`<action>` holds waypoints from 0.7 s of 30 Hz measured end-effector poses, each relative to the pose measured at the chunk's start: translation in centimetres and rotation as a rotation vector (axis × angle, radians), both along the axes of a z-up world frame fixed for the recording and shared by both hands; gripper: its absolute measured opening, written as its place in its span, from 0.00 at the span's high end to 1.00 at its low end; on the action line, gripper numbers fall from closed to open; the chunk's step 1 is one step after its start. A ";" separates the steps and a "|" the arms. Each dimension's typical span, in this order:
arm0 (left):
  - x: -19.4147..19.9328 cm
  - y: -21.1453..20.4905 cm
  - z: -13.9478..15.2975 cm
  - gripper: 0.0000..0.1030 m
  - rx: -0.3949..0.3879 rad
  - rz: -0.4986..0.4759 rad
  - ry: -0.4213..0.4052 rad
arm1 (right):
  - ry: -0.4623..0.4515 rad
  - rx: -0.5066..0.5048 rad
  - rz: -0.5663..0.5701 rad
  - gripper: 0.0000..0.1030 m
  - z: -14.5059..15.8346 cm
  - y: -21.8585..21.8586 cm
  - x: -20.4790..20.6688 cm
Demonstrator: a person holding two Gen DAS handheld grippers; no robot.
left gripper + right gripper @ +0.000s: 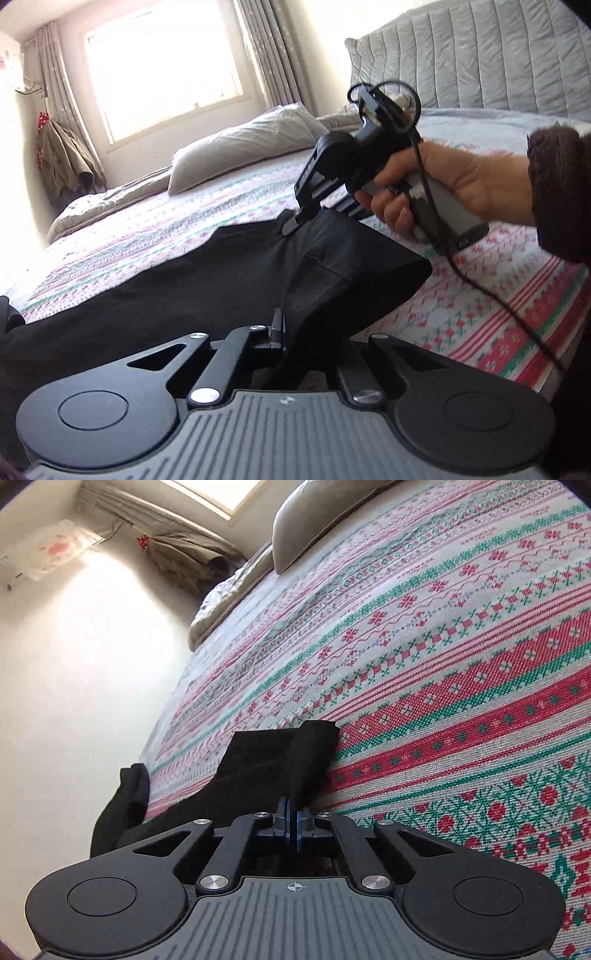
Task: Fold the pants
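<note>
Black pants [166, 280] lie across a bed with a red, green and white patterned cover [480, 295]. My left gripper [282, 332] is shut on a lifted edge of the pants at the near side. My right gripper [295, 223], held by a hand, is shut on the far corner of the same raised edge. In the right wrist view the right gripper [293, 823] pinches black fabric [258, 764] between blue pads, with the rest of the pants trailing toward the bed's left edge.
A grey pillow [243, 147] and a folded quilt [103, 203] lie at the head of the bed. A padded headboard [480, 55] stands at the right. A window [159, 66] with curtains and hanging clothes [62, 158] are behind. A cable [498, 295] hangs from the right gripper.
</note>
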State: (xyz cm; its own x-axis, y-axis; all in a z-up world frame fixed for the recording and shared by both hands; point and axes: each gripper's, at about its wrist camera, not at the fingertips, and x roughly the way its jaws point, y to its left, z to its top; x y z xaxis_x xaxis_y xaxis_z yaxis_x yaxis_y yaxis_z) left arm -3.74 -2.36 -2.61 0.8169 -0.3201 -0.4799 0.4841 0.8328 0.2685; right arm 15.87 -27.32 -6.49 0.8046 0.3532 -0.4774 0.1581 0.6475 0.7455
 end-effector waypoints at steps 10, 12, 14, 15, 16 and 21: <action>-0.7 -3.3 1.2 0.88 -0.141 -0.108 0.071 | -0.033 0.022 -0.110 0.99 2.1 -5.4 -5.7; -1.0 -3.4 1.4 0.88 -0.193 -0.115 0.091 | -0.033 0.018 -0.130 0.99 2.5 -6.2 -7.1; -1.5 -3.5 1.6 0.88 -0.240 -0.108 0.100 | -0.037 0.019 -0.146 0.99 3.1 -6.7 -8.2; -1.8 -3.4 1.6 0.88 -0.261 -0.101 0.101 | -0.041 0.017 -0.150 0.99 3.4 -6.8 -8.6; -1.9 -3.2 1.8 0.88 -0.283 -0.091 0.101 | -0.046 0.015 -0.151 0.99 3.8 -6.8 -8.9; -1.7 -1.2 2.5 0.87 -0.402 -0.014 0.115 | -0.090 0.034 -0.135 0.99 5.8 -5.8 -8.7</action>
